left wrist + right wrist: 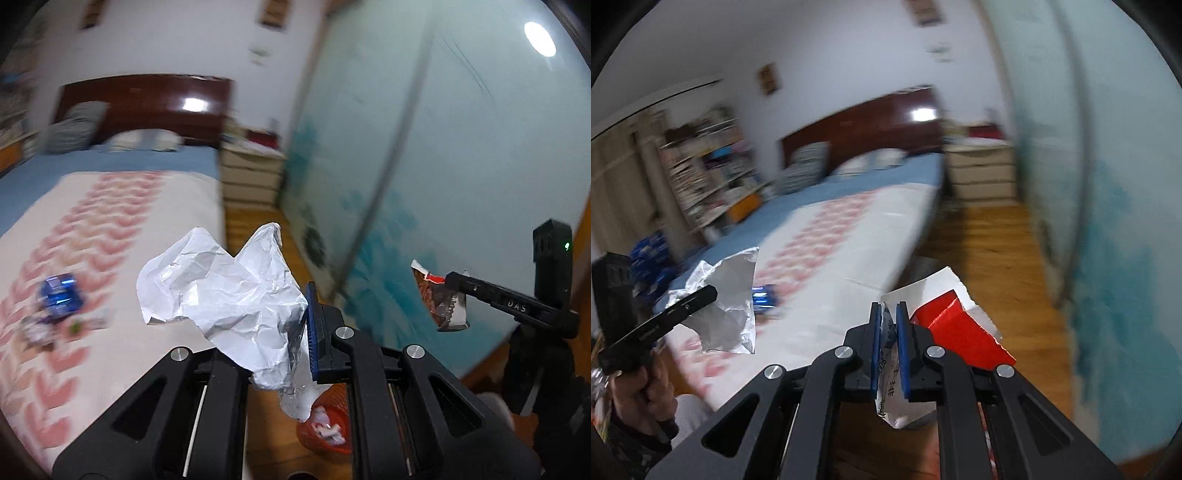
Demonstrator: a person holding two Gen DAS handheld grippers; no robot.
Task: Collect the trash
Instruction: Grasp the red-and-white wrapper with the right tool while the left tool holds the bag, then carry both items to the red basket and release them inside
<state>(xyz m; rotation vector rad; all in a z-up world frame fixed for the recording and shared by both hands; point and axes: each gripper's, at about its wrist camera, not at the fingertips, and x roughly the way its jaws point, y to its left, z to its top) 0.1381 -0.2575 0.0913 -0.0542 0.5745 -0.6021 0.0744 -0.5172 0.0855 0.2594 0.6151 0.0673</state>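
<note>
Below, the red mesh basket (325,424) on the wood floor (258,229) held white scraps, half hidden by our left gripper (291,332). Its fingers pinched crumpled foil (221,295), which fanned upward. Our right gripper (888,347) clamped a red-and-white wrapper (953,325), its long axis pointing ahead. On the blurred bed (122,229) lay a blue packet (59,295).

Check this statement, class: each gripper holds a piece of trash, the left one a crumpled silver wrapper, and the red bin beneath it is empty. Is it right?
Wrong on one point. The red bin is not empty: the left wrist view shows white scraps already inside it. The rest stands: the left gripper holds the crumpled silver wrapper, and the right gripper holds a red and white wrapper.
</note>
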